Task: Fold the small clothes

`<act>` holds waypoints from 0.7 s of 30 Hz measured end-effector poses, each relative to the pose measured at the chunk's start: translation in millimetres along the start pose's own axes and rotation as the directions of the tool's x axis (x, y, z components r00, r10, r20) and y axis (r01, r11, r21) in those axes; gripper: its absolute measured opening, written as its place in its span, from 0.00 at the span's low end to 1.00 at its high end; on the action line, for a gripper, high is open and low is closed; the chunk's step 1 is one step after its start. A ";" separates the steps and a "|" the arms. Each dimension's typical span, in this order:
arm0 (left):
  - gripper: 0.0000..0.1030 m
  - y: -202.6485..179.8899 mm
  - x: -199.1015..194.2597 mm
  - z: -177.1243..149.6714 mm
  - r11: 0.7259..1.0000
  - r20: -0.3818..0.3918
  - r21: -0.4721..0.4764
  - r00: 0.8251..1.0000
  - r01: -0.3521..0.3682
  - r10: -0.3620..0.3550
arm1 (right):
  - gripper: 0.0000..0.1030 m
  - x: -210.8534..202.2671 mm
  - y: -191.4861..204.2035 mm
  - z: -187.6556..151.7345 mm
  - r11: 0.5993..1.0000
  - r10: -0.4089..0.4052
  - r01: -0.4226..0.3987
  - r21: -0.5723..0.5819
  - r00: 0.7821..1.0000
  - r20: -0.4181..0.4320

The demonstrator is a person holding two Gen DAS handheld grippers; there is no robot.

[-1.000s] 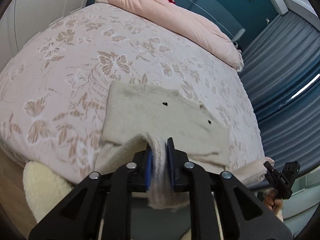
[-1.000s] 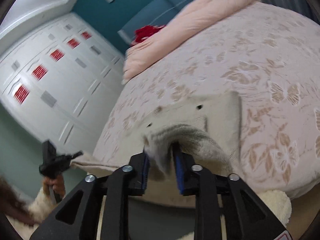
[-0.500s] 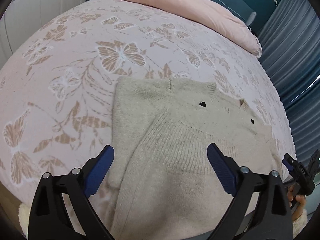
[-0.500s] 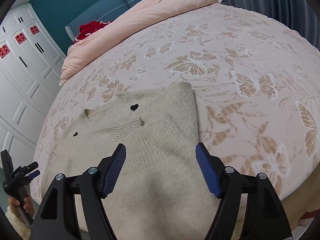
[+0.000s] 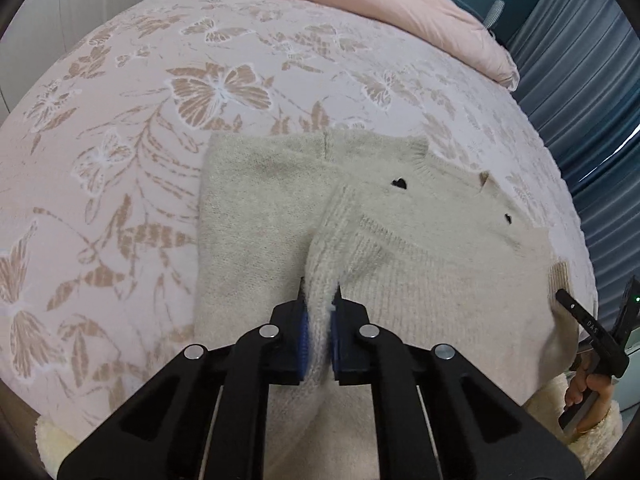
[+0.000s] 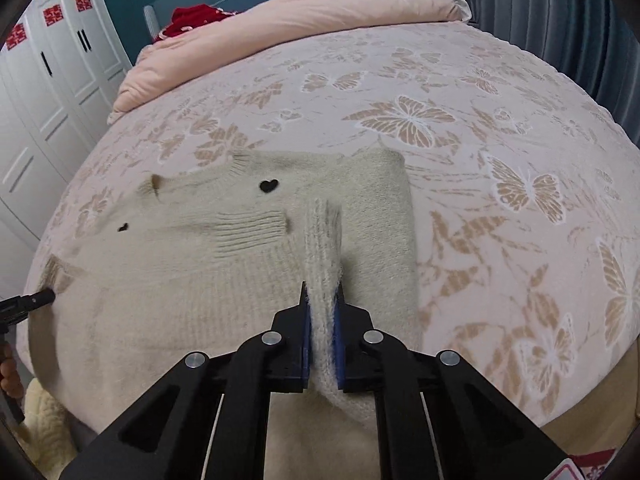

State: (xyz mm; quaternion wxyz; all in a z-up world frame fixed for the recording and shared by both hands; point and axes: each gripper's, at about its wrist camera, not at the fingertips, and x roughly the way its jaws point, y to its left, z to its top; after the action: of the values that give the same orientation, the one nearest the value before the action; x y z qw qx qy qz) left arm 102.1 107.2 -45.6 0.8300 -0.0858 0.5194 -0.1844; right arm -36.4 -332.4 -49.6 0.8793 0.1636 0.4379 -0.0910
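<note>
1. Left wrist view: the left gripper [image 5: 319, 304] is sitting at bottom centre, its blue-padded fingers [image 5: 305, 334] pinching a raised ridge of the cream sweater [image 5: 420, 264].
2. The sweater is lying on the bed [image 5: 140, 140], over the pink butterfly-print cover, filling the lower middle and right of the frame; a small black heart [image 5: 399, 183] is showing near its neckline.
3. At the right edge, a hand [image 5: 588, 390] is gripping the handle of the other gripper beside the sweater's cuff.
4. Right wrist view: the right gripper [image 6: 322, 302] is closing at bottom centre, its fingers [image 6: 339, 336] narrow and pressing on a knit fold of the sweater [image 6: 180, 280] between them.
5. A pink duvet [image 6: 300, 28] is lying across the top of the frame, a white wardrobe [image 6: 44, 92] standing at upper left.
</note>
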 end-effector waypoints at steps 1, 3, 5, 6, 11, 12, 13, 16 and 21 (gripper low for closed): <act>0.07 -1.6 -13.8 -4.8 1.000 0.026 -0.006 1.000 0.014 -0.014 | 0.08 -13.1 4.0 -4.2 1.000 0.026 -0.026 0.004 0.999 0.019; 0.06 -4.4 -41.9 -15.8 0.998 0.064 -0.018 0.996 0.059 -0.058 | 0.08 -41.4 7.0 -14.8 0.996 0.087 -0.087 0.004 0.995 0.055; 0.06 -6.9 -74.4 -30.8 0.995 0.100 -0.024 0.990 0.101 -0.098 | 0.08 -78.1 8.3 -25.7 0.988 0.155 -0.155 -0.012 0.982 0.110; 0.06 -8.5 -92.5 -38.0 0.993 0.122 -0.018 0.986 0.114 -0.111 | 0.08 -96.7 6.8 -29.9 0.983 0.184 -0.183 -0.018 0.973 0.142; 0.06 -9.0 -173.1 -44.6 0.997 0.260 -0.019 0.963 0.080 -0.073 | 0.07 -181.7 -20.6 -15.6 0.977 0.183 -0.210 0.035 0.914 0.362; 0.06 -6.1 -181.4 -37.5 0.995 0.279 -0.031 0.957 0.090 -0.077 | 0.07 -192.6 -30.4 -5.4 0.973 0.178 -0.223 0.065 0.896 0.407; 0.06 -3.5 -185.4 -27.1 0.994 0.288 -0.041 0.953 0.104 -0.088 | 0.07 -198.9 -39.3 5.7 0.962 0.191 -0.255 0.092 0.878 0.440; 0.06 -7.2 -176.4 11.2 0.995 0.312 -0.019 0.947 0.093 -0.082 | 0.07 -187.4 -48.5 46.9 0.948 0.217 -0.299 0.111 0.860 0.462; 0.06 -18.1 -104.1 83.2 1.000 0.246 -0.020 0.969 -0.010 0.014 | 0.07 -93.9 -28.2 108.1 0.974 0.141 -0.191 0.122 0.931 0.337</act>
State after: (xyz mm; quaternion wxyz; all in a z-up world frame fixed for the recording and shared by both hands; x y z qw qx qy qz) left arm 131.7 127.7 84.0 0.8881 -0.1127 0.4148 -0.1624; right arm -21.3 -396.8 80.4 0.9290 0.2494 0.2627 -0.0752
